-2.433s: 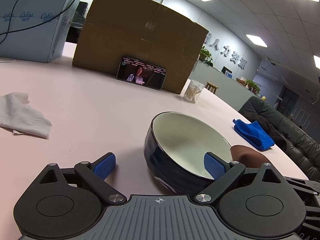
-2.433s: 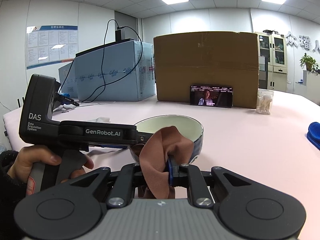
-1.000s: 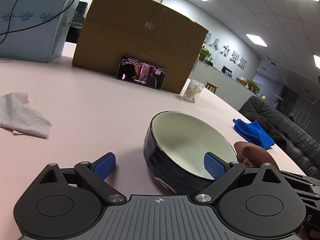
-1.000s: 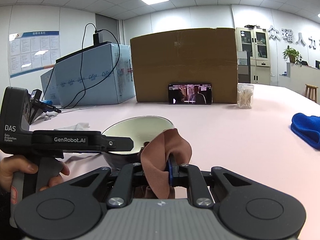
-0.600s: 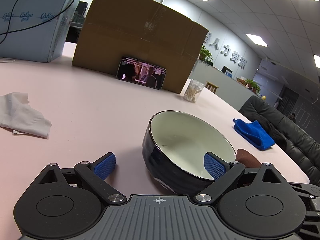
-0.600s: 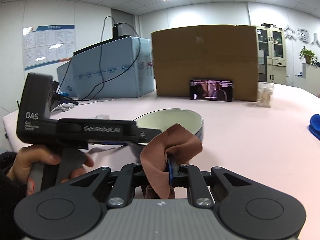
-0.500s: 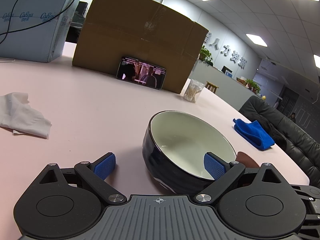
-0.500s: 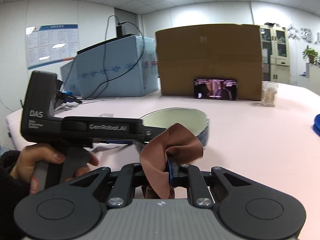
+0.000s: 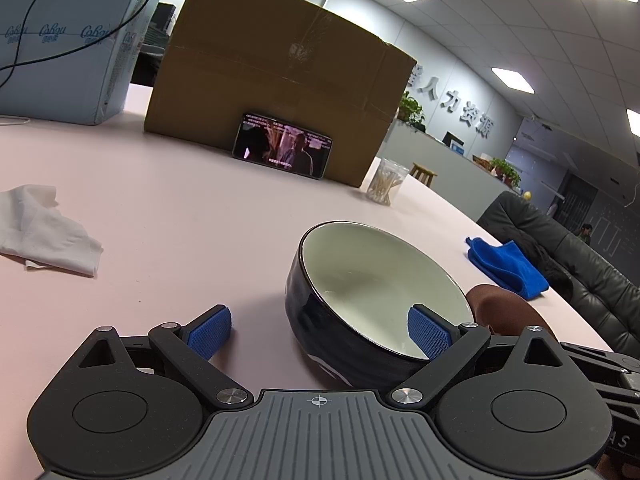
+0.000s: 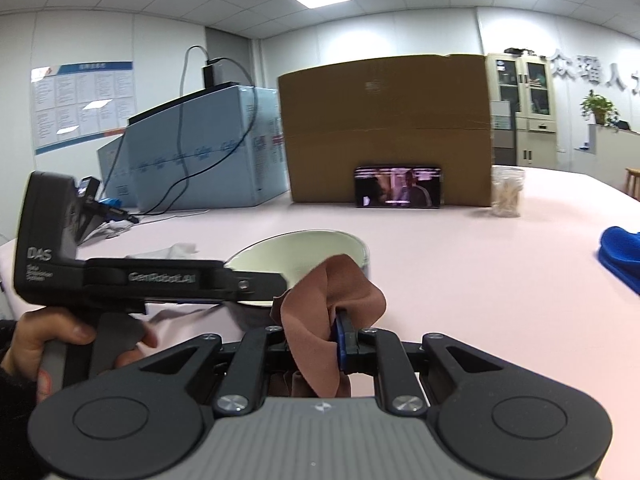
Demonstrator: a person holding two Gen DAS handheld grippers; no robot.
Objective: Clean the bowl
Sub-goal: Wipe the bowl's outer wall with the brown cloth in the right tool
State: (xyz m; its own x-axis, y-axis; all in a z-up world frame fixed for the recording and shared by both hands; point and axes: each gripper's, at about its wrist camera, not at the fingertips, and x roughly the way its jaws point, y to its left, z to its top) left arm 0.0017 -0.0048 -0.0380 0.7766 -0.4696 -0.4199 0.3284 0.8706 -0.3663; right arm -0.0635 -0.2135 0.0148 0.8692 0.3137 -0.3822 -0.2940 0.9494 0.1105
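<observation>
Bowl [image 9: 380,292]: upright on pink tabletop [image 9: 180,220] | left hand-held gripper [image 9: 320,328]: spread wide, near rim between its pads, gripping nothing | right hand-held gripper [image 10: 340,336]: clamped on brown cloth [image 10: 336,292], just beside bowl.

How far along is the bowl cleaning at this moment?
Done: the right gripper is shut on the brown cloth, and the left gripper straddles the near wall of the dark blue bowl with a white inside, jaws open. In hand: the cloth sits just outside the rim. Left: wiping the inside; no cloth contact with it shows, and the bowl looks unclamped.
</observation>
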